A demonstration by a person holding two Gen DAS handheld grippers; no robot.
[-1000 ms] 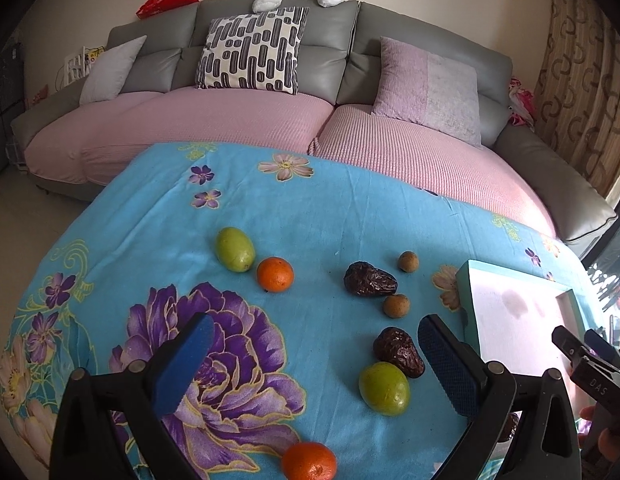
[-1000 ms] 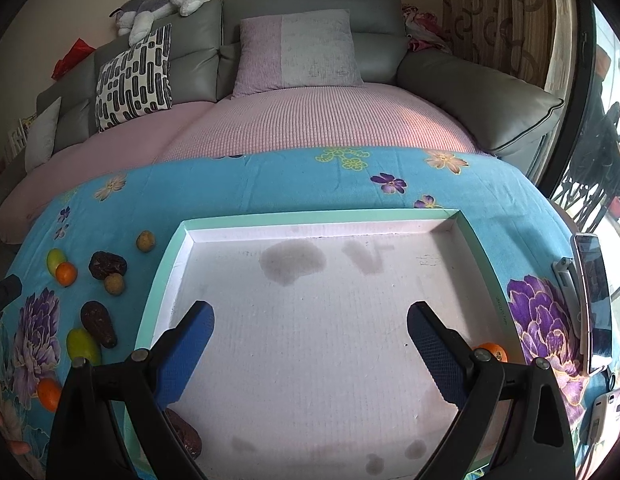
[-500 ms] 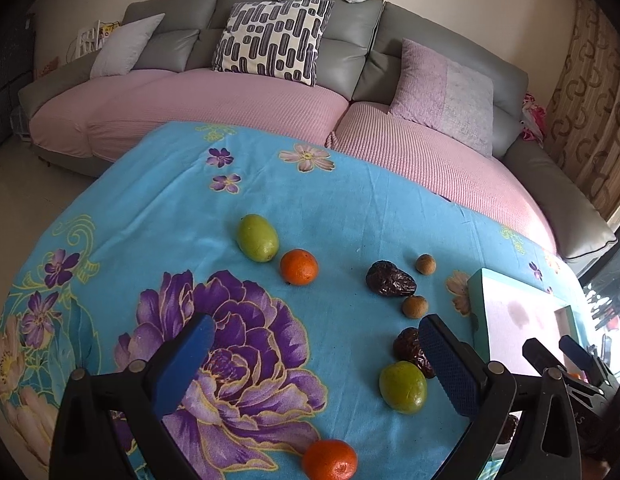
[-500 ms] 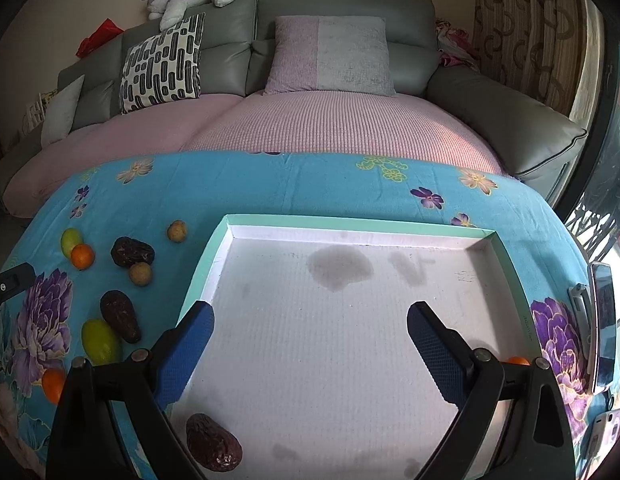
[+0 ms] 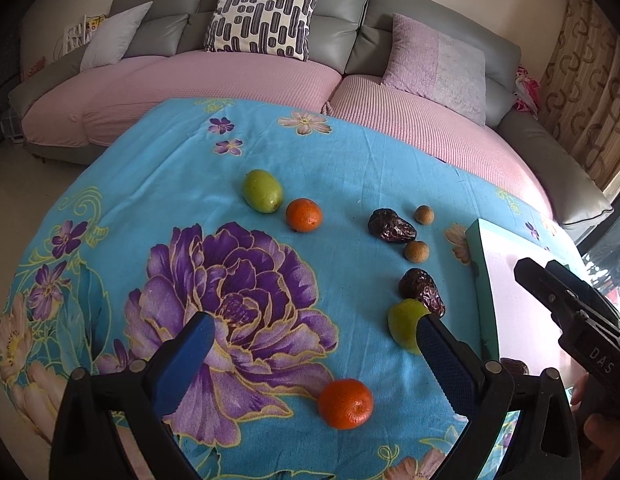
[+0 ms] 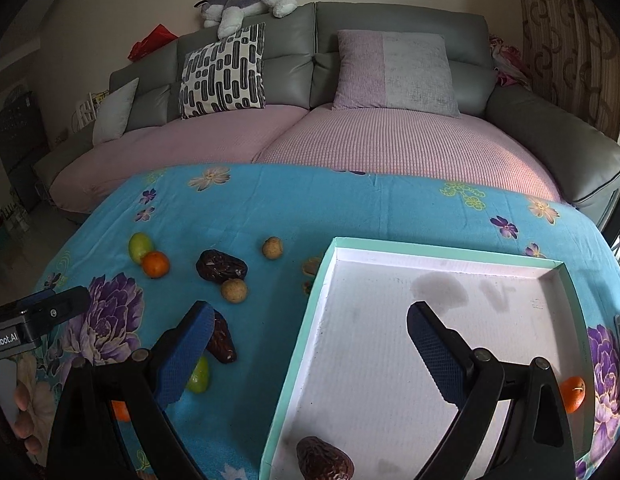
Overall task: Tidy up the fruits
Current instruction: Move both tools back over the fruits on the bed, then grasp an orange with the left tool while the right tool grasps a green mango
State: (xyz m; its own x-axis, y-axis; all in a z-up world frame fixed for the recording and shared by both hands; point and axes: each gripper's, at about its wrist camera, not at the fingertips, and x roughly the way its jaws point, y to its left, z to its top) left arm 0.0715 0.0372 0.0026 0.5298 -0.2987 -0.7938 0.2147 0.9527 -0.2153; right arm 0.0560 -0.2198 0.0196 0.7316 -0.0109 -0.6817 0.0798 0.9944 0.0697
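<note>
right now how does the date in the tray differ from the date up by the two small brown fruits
The date in the tray lies alone on the white floor of the tray, in its near left corner. The far date lies on the blue cloth, between two small brown fruits. The tray one looks browner, the far one darker. Both are wrinkled, and neither is gripped.

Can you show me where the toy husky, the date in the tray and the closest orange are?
toy husky (image 6: 246, 2): right wrist view, on its grey back.
date in the tray (image 6: 324, 460): right wrist view, on its wrinkled top.
closest orange (image 5: 345, 403): left wrist view, on its middle.
</note>
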